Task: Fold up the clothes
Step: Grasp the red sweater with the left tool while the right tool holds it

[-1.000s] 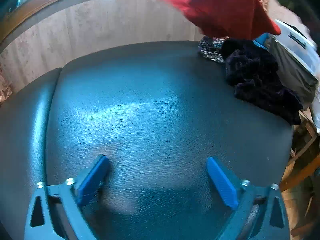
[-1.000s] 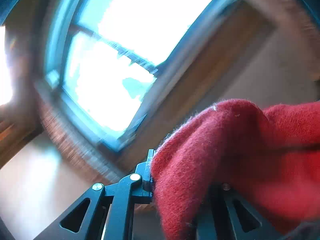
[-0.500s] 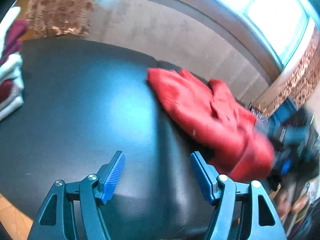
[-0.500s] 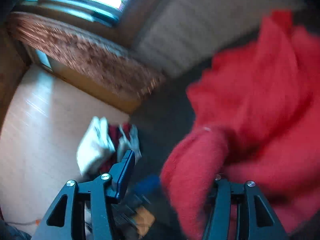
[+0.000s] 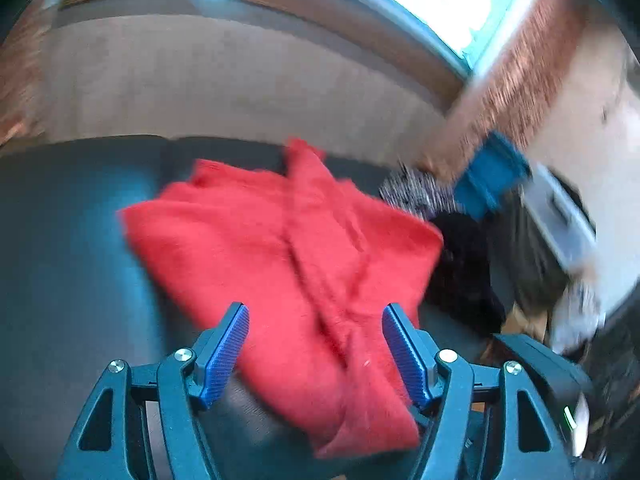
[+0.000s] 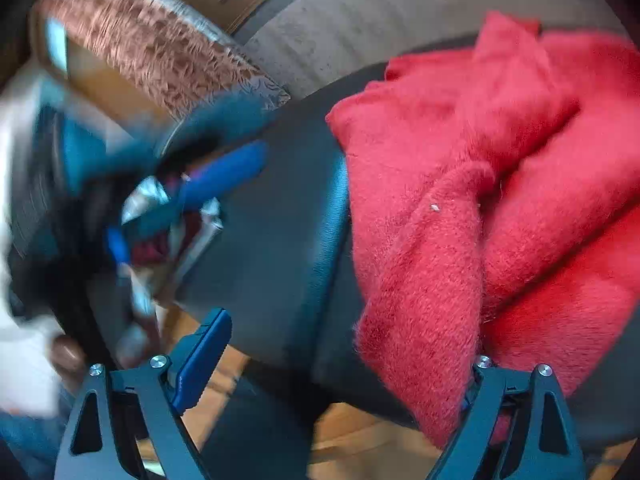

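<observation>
Both grippers' jaws apart, right gripper newly widened, its right pad hidden under red sweater.

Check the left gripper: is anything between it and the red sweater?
Nothing visible. The left gripper is open with the red sweater spread on the dark cushion straight ahead between its fingers. The dark clothes pile lies off to the right.

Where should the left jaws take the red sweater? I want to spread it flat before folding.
Probably the near end of the red sweater, where the crossed folds narrow into a strip hanging toward the edge of the dark cushion. Come from directly above with the left gripper, already open over it.
</observation>
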`<state>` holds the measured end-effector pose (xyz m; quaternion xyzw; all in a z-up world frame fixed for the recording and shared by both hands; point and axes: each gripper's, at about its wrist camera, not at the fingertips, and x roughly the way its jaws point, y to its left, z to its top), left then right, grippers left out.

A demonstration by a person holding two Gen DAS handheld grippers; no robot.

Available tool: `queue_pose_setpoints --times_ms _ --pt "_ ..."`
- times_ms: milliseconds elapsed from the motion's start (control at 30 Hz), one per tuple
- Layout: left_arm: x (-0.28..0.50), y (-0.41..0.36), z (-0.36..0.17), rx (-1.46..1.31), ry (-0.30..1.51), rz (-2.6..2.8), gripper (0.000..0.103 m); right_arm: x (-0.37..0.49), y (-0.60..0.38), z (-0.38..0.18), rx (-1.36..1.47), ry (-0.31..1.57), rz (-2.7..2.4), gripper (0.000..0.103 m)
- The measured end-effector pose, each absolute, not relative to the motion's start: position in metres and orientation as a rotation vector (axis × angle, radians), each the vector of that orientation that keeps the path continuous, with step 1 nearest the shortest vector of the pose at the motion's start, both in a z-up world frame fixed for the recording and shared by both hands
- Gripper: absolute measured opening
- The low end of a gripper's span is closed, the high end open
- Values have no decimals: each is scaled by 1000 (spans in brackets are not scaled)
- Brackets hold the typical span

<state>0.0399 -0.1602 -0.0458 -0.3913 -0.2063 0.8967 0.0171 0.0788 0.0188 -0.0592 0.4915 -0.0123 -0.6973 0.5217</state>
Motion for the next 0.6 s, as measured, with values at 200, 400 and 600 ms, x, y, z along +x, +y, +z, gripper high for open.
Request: queue_pose_setpoints --times_ms 200,400,600 --pt "-11 -122 -73 -1444 -398 2732 71 72 76 -54 1101 -2 -1807 93" --pt "-50 -113 -118 -1673 -319 2717 64 21 136 -72 1195 -181 -1953 94" --pt "-6 -207 -95 -1352 -1088 2804 10 -20 165 -90 1277 -379 -2044 94"
